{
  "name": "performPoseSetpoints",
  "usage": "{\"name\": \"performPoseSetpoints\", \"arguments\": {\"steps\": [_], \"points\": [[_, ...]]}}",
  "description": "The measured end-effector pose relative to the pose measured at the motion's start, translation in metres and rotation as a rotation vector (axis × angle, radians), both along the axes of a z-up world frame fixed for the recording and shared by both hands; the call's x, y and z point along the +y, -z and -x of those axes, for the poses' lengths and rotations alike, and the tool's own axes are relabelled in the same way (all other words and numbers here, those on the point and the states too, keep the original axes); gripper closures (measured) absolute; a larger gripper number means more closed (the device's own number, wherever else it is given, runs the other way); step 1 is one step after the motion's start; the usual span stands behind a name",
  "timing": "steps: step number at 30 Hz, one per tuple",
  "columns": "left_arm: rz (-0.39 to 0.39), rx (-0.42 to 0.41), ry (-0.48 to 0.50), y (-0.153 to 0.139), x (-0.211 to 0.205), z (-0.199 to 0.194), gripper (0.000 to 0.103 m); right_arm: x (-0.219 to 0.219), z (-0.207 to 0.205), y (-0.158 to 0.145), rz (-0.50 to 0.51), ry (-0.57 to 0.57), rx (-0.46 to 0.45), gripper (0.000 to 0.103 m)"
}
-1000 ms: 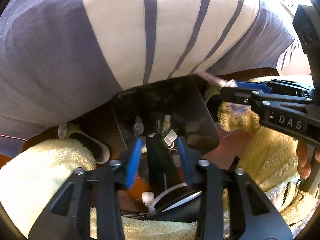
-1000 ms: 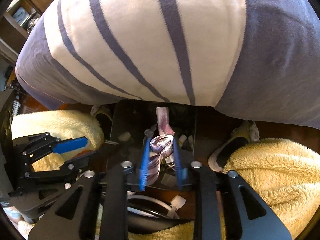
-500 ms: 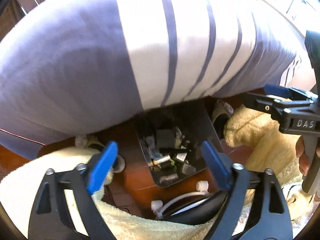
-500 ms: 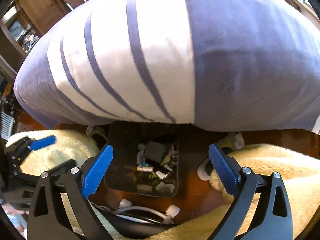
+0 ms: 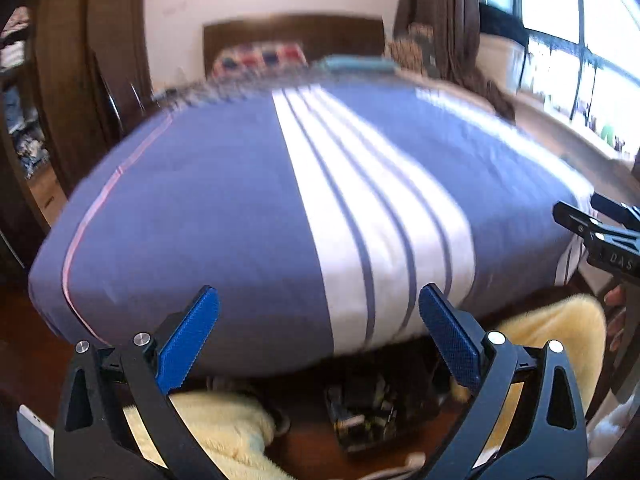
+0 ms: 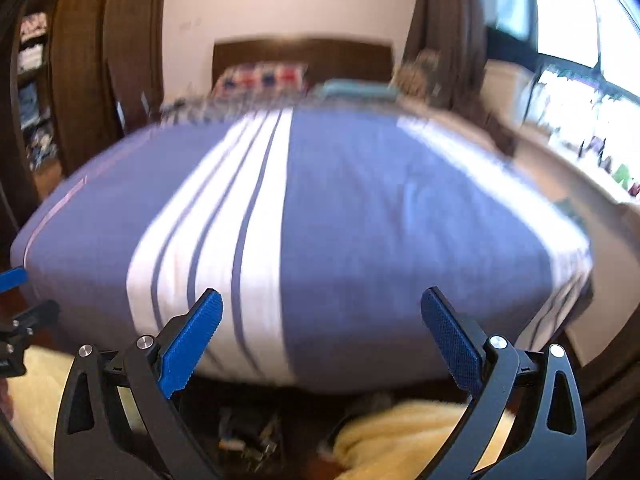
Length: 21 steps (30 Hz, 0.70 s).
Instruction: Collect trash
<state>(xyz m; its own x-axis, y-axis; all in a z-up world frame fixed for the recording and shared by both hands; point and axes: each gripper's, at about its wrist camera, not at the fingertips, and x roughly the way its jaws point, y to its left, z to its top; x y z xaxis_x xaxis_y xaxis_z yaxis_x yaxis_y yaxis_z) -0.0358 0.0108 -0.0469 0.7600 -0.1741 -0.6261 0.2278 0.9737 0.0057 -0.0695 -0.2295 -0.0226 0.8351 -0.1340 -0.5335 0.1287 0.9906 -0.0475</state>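
Trash bin (image 5: 380,412): dark, open-topped container, sitting upright on the floor below the bed's foot.
Trash (image 5: 362,406): small mixed scraps, blurred, lying inside the bin.
Position: resting between two pale fleecy legs.

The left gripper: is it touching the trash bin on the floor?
Apart. In the left wrist view the left gripper stands open and empty, above the trash bin.

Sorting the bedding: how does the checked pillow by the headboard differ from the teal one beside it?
The checked pillow shows red, blue and white squares; the teal pillow is one plain colour. The checked pillow stands taller against the headboard; the teal pillow lies low and flat. The checked pillow is left of the teal pillow. Both sit at the head of the bed.
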Motion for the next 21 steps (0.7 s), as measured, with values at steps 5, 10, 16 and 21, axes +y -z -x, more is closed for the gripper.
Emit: {"name": "performPoseSetpoints", "arguments": {"steps": [5,10,16,21], "points": [[-0.001,-0.140,-0.040,-0.047,0.001,0.012,0.008,-0.003,0.013,-0.041,0.018,0.004,-0.125,0.003],[-0.006,-0.257,-0.077,-0.081,-0.002,0.028,0.008,-0.009,0.022,-0.069,0.023,0.007,-0.182,0.003],[0.017,-0.325,-0.103,-0.105,-0.002,0.035,0.008,-0.003,0.031,-0.086,0.026,0.030,-0.246,0.003],[0.011,-0.343,-0.112,-0.109,-0.003,0.040,0.008,-0.001,0.033,-0.083,0.038,0.052,-0.245,0.003]]}}
